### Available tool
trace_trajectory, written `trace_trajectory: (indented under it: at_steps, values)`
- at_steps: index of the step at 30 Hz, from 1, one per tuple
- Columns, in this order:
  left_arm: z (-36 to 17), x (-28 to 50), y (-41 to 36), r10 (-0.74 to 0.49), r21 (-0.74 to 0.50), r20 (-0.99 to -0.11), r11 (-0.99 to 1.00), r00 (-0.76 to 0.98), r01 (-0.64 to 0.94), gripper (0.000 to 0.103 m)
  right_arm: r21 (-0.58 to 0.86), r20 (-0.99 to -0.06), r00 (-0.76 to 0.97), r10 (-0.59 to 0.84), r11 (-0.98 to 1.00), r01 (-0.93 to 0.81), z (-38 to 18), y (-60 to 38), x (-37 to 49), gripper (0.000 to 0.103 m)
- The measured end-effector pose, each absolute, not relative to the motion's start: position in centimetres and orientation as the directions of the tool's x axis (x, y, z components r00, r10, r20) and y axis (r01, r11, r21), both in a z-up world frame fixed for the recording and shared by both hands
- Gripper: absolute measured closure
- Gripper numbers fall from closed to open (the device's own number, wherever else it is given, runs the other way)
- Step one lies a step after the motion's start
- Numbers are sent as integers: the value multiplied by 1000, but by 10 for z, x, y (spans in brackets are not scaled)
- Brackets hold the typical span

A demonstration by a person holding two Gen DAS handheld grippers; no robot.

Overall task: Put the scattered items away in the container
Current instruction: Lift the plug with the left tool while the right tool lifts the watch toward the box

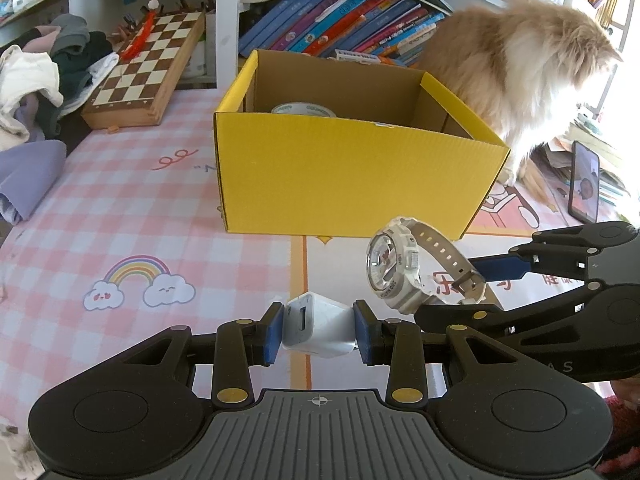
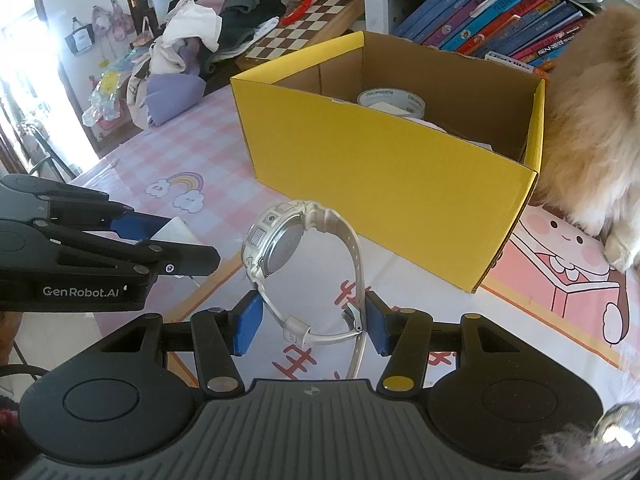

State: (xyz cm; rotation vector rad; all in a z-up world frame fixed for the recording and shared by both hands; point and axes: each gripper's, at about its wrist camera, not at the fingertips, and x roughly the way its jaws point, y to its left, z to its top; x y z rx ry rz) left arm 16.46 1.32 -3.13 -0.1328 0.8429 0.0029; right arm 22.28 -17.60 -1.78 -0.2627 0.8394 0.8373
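Note:
My left gripper [image 1: 319,330] is shut on a white charger plug [image 1: 318,330], held just above the table in front of the yellow cardboard box [image 1: 352,176]. My right gripper [image 2: 312,322] is shut on the strap of a white wristwatch [image 2: 280,240], whose face stands upright ahead of the fingers. The watch [image 1: 394,268] also shows in the left wrist view, to the right of the charger. In the right wrist view the left gripper [image 2: 172,240] and the charger [image 2: 176,232] lie at the left. A roll of tape [image 2: 390,100] lies inside the box [image 2: 380,188].
An orange and white cat [image 1: 532,72] stands right of the box, touching it. A chessboard [image 1: 148,68], a clothes pile [image 1: 40,80] and leaning books [image 1: 340,20] are behind. A phone [image 1: 584,188] stands at the right. The pink checked tablecloth [image 1: 120,220] covers the table.

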Motion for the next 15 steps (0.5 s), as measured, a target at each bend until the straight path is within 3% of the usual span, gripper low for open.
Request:
trace_trajectory:
  at_steps: [15]
  values:
    - [-30,157,19,-58,-131,-742,990,667,-60,68,102,-751,368,548,647,-755,-19,-168,215,51]
